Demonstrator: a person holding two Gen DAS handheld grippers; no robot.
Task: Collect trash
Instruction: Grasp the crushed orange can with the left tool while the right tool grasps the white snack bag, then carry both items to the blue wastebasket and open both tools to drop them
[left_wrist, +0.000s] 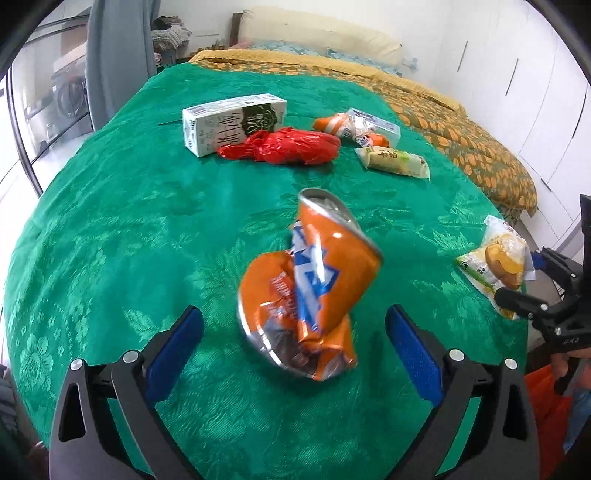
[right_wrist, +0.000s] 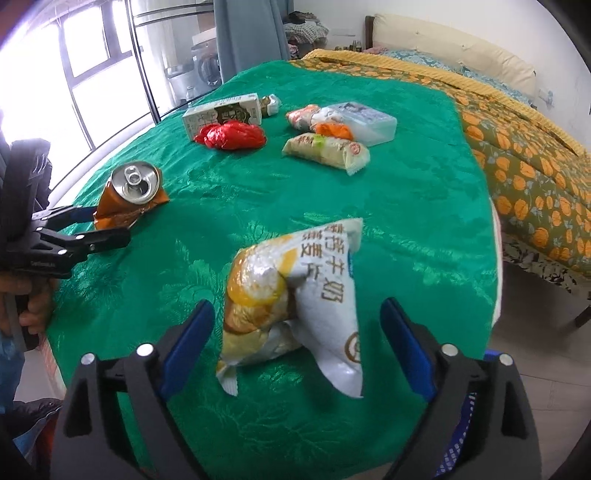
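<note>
- On the green-clothed counter, trash is lying scattered, so each piece is having to be fetched singly.
- Left tool: standing wide open, blue pads flanking the can without pressing on it; nothing is being held. The jaws look lined up for a grip across the can's crumpled middle.
- Can: orange, crushed, appearing tilted with its open top facing away from the left tool; the blur is leaving it unclear whether it is resting or tipping.
- Right tool: also gaping wide, pads either side of the pouch, not touching it; gripping nothing.
- Pouch: white and yellow snack wrapper, puffed and creased, sitting near the counter's edge between the right tool's jaws, probably the next pick for that hand.
- Carton: lying on its side at the far end, touching the red bag.
- Red bag: crumpled, resting against the carton's front.
- Far wrappers: lying clustered beside a clear tub, well apart from both tools, waiting their turn.
- Bed: running alongside, carrying no trash that is showing.
- Collecting bin: not showing clearly in either view.
</note>
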